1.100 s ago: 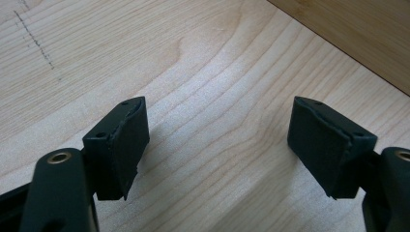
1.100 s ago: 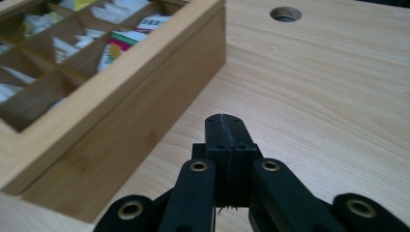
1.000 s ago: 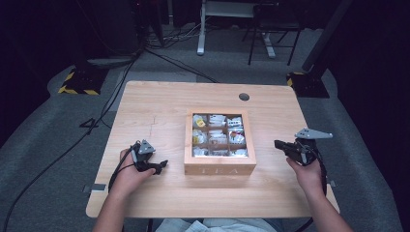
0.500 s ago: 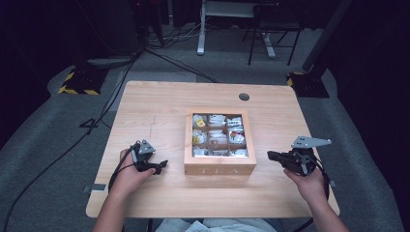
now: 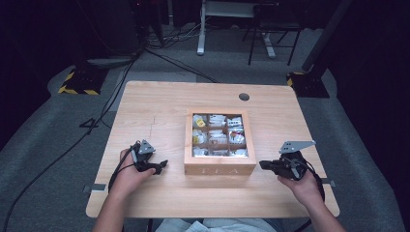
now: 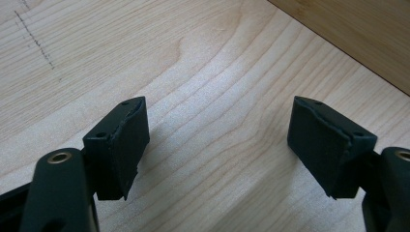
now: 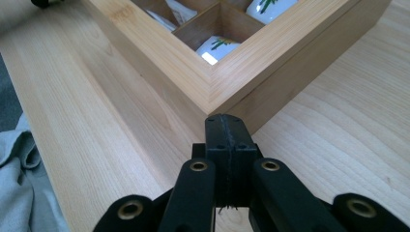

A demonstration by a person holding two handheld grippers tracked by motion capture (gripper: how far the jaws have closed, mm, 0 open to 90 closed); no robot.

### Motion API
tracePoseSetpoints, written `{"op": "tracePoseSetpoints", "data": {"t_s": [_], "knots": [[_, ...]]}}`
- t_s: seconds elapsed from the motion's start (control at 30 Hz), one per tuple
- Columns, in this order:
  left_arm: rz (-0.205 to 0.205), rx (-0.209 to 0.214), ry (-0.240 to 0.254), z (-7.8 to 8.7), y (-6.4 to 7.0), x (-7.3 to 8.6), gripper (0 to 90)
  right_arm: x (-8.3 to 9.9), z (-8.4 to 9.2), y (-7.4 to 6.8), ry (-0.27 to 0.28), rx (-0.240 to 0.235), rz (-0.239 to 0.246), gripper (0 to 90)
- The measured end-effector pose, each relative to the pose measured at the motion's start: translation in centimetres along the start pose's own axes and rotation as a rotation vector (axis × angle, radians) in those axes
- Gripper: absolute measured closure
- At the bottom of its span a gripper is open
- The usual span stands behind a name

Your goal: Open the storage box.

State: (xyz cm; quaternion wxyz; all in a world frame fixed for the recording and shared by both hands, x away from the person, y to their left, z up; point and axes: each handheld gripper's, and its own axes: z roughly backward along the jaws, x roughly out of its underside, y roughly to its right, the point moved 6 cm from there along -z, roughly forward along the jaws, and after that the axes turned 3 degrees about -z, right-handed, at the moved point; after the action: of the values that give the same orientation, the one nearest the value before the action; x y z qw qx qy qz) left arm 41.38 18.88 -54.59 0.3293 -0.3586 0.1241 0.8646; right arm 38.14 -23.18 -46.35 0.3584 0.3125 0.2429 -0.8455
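Note:
A wooden tea box (image 5: 220, 169) with a windowed lid stands in the middle of the table, with packets in its compartments (image 5: 218, 136). My left gripper (image 5: 163, 165) rests low on the table to the left of the box, jaws open and nothing between them; its pads (image 6: 126, 140) hover over bare wood. My right gripper (image 5: 262, 165) sits to the right of the box near its front right corner, jaws shut on nothing. In the right gripper view the closed tips (image 7: 226, 126) point at the box's corner (image 7: 212, 87), a little short of it.
The light wooden table (image 5: 159, 106) has a round cable hole (image 5: 244, 96) at the back. Its front edge lies close behind both hands. Cables trail from the left gripper over the table's left edge. Grey cloth (image 7: 21, 159) shows below the table edge.
My right gripper has moved left and nearer the front, closer to the box's front right corner. The left gripper has stayed where it was.

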Motion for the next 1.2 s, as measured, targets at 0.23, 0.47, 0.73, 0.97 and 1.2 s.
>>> {"op": "tracePoseSetpoints", "data": {"t_s": [0.23, 0.47, 0.73, 0.97, 1.2], "knots": [[0.0, 0.0, -0.001, 0.0, 0.0, 0.0, 23.5, 0.3, -0.9, -0.2, -0.048, -0.015, 0.008, 89.5], [0.001, 0.0, 0.0, 0.0, 0.0, 0.0, 23.6, 0.5, -1.3, -0.4, -0.073, -0.025, 0.012, 89.5], [0.001, -0.001, 0.0, 0.0, 0.0, 0.0, 23.7, 0.5, -1.4, -0.5, -0.064, -0.025, 0.01, 89.5], [0.005, -0.004, 0.002, -0.1, 0.0, -0.1, 23.8, 0.5, -1.5, -0.4, -0.024, -0.038, 0.001, 89.6], [0.005, -0.004, 0.001, -0.1, 0.0, -0.1, 23.8, 0.1, -1.0, -0.3, 0.005, -0.033, -0.008, 89.7]]}}
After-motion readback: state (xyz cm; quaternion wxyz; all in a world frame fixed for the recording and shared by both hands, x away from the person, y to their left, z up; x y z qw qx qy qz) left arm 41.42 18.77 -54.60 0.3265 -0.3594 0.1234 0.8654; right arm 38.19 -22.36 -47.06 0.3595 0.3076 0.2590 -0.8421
